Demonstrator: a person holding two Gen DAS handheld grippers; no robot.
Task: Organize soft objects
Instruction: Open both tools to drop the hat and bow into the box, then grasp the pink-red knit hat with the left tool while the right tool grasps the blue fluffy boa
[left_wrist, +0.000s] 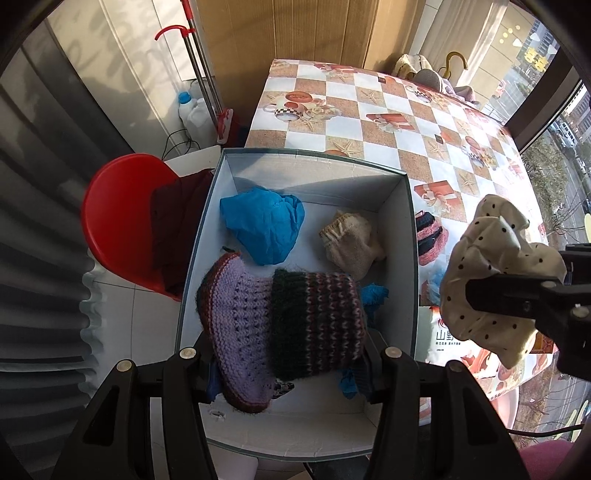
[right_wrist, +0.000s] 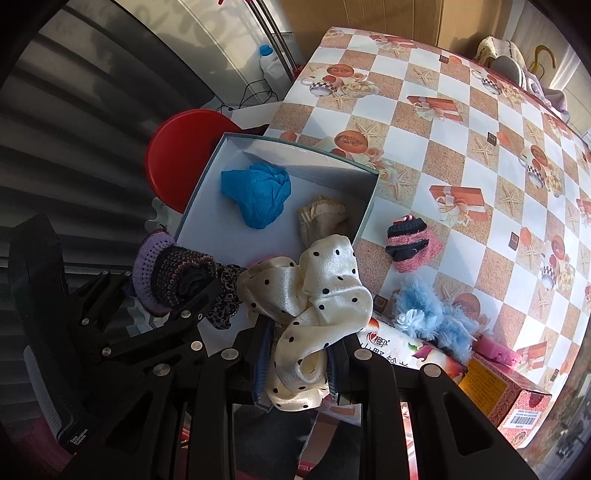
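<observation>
My left gripper (left_wrist: 288, 354) is shut on a purple and dark striped knitted piece (left_wrist: 280, 325) and holds it over the near end of a white open box (left_wrist: 317, 173). The box holds a crumpled blue cloth (left_wrist: 264, 225) and a beige sock (left_wrist: 349, 240). My right gripper (right_wrist: 299, 365) is shut on a cream polka-dot scrunchie (right_wrist: 314, 295), held just right of the box's near corner (right_wrist: 364, 206); it shows in the left wrist view too (left_wrist: 495, 273). On the table lie a pink and navy knitted piece (right_wrist: 412, 243) and a fluffy light-blue item (right_wrist: 432, 317).
The checkered tablecloth (right_wrist: 461, 122) stretches away to the right. A red chair (left_wrist: 122, 221) with a dark red cloth (left_wrist: 177, 221) stands left of the box. Printed cartons (right_wrist: 506, 391) sit at the table's near edge. Bottles (left_wrist: 194, 110) and a mop stand at the far left.
</observation>
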